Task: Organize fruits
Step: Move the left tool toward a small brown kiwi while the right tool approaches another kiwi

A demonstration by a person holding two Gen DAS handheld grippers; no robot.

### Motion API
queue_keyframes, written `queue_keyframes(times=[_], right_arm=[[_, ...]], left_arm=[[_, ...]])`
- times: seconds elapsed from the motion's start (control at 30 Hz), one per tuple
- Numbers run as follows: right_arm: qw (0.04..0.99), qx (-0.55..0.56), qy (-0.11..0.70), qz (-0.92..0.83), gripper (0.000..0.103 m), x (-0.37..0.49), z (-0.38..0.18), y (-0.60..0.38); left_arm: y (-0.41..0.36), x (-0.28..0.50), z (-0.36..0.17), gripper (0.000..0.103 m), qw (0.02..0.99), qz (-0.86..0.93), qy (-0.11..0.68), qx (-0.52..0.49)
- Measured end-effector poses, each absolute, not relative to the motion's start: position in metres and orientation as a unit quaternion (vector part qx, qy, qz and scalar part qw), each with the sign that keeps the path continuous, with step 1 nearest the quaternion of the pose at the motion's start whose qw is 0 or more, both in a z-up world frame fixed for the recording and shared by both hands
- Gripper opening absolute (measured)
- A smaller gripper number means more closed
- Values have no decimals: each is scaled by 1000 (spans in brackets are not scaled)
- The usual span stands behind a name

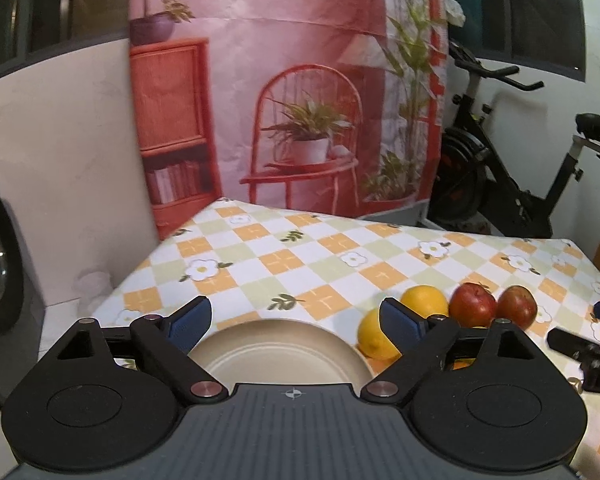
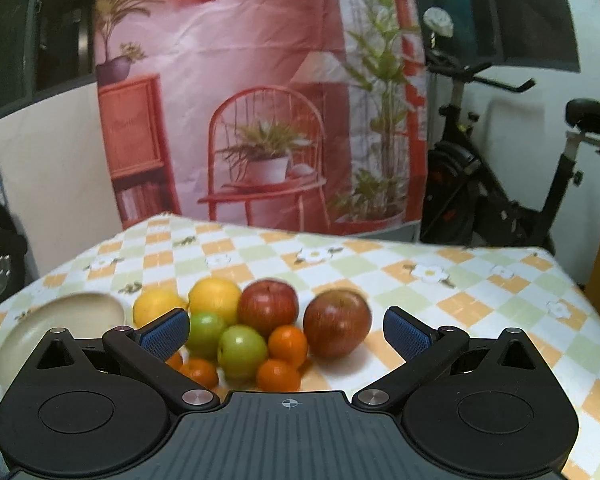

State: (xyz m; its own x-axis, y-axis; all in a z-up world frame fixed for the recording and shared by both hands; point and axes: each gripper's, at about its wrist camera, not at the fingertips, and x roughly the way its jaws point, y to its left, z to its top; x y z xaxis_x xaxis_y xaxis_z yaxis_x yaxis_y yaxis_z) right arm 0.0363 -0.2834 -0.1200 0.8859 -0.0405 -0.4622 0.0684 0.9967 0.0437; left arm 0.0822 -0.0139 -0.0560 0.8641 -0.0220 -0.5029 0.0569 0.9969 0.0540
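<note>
My left gripper [image 1: 296,320] hangs wide open and empty over the plate [image 1: 284,354]. My right gripper [image 2: 286,330], also spread and empty, faces the fruit pile [image 2: 244,324] on the tablecloth [image 2: 460,292]; its edges look blurred, perhaps touching.

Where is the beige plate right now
In the right wrist view the beige plate sits empty on the checkered tablecloth, at the left, just left of the yellow fruit at the fruit pile's edge.
</note>
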Motion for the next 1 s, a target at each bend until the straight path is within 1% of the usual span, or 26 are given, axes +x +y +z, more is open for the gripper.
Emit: queue_keyframes(times=[0.2,0.33,0.5,0.63,0.67,0.7,0.77,0.8,0.83,0.87,1.0], right_arm=[[970,-8,242,-28,102,36,-141,-282],[968,10,249,-19,98,40,-150,-289],[966,10,257,-6,88,40,-159,-295],[964,27,263,9,78,40,-165,-300],[964,30,264,11,73,40,-166,-300],[963,36,266,16,71,41,-168,-301],[962,49,268,20,64,41,-170,-304],[961,56,268,22,62,41,-171,-306],[961,61,269,22,59,40,-172,-307],[960,64,270,22,55,40,-173,-308],[960,63,272,31,46,40,-174,-306]], left_arm=[[-20,92,-61,93,966,-45,255,14],[-30,96,-67,93,964,-50,260,27],[-41,99,-77,92,961,-40,266,56],[-40,103,-85,77,958,-54,279,46],[-40,103,-87,74,956,-58,283,46],[-41,105,-89,73,955,-63,288,46],[-43,106,-94,65,950,-76,298,44],[-45,108,-95,62,948,-84,304,42],[-46,109,-98,56,947,-91,307,39],[-48,110,-99,53,946,-96,308,37],[-55,114,-104,51,946,-103,305,28]])
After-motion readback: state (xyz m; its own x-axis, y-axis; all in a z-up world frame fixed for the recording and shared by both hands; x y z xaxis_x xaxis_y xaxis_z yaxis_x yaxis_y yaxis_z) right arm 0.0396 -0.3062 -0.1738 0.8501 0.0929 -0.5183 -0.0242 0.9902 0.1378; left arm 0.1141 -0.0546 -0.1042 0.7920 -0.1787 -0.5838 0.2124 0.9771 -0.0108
